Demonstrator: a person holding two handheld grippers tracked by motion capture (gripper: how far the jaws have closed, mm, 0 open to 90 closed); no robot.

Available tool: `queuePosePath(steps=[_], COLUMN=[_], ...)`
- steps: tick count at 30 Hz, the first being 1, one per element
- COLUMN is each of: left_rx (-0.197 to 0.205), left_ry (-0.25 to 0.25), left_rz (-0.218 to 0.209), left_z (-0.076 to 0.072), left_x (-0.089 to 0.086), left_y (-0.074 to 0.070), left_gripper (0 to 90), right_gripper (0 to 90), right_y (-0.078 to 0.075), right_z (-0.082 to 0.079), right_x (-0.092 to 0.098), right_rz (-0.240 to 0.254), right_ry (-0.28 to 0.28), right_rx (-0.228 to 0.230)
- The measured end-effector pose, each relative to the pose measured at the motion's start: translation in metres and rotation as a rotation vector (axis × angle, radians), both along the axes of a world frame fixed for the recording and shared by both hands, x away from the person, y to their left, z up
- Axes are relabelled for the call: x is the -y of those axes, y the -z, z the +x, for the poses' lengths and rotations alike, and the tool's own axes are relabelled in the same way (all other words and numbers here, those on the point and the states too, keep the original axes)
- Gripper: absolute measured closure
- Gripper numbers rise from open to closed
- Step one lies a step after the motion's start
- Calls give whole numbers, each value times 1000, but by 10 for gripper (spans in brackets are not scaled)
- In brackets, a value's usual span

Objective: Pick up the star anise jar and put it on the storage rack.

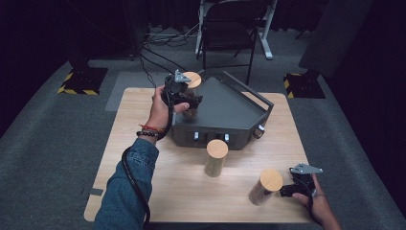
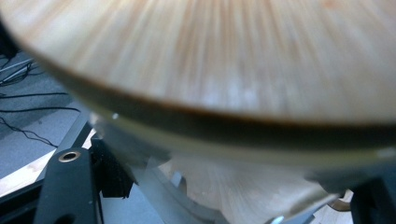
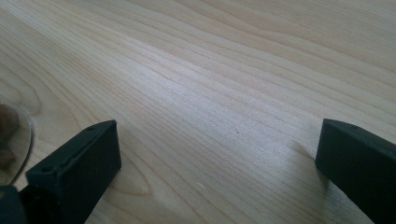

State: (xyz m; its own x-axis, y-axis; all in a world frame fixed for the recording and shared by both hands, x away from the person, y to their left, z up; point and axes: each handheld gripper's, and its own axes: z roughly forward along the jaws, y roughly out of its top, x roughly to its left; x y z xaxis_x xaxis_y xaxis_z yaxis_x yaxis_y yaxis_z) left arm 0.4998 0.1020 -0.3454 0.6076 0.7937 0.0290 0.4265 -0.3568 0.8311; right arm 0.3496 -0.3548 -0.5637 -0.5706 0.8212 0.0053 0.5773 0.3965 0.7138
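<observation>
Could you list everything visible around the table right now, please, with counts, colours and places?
Jars: three, clear with round wooden lids. One is held over the tray's far left corner, one stands mid-table before the tray, and one stands near the right gripper.
Tray: one, dark grey, far half of the table.
Table: one, light wood.
Chair: one, black, behind the table.
Cables: several, black, on the grey floor behind.
Left gripper: one, black, shut on the held jar.
Right gripper: one, black, jaws open above the tabletop, beside the near right jar.
Denim sleeve: one, blue, left forearm.
</observation>
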Motion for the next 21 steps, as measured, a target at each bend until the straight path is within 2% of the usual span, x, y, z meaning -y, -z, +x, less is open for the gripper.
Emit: queuePosePath(steps=[5, 8, 21], left_rx=[-11, -21, -39], left_ry=[-1, 2, -25], left_rz=[9, -6, 19], left_z=[5, 8, 15], left_x=[5, 6, 9], left_y=[5, 8, 21], left_gripper=[247, 247, 246], right_gripper=[0, 0, 0], right_y=[0, 0, 0], right_z=[0, 0, 0], right_x=[0, 0, 0], right_rz=[0, 0, 1], right_ry=[0, 0, 0], right_rx=[0, 0, -1])
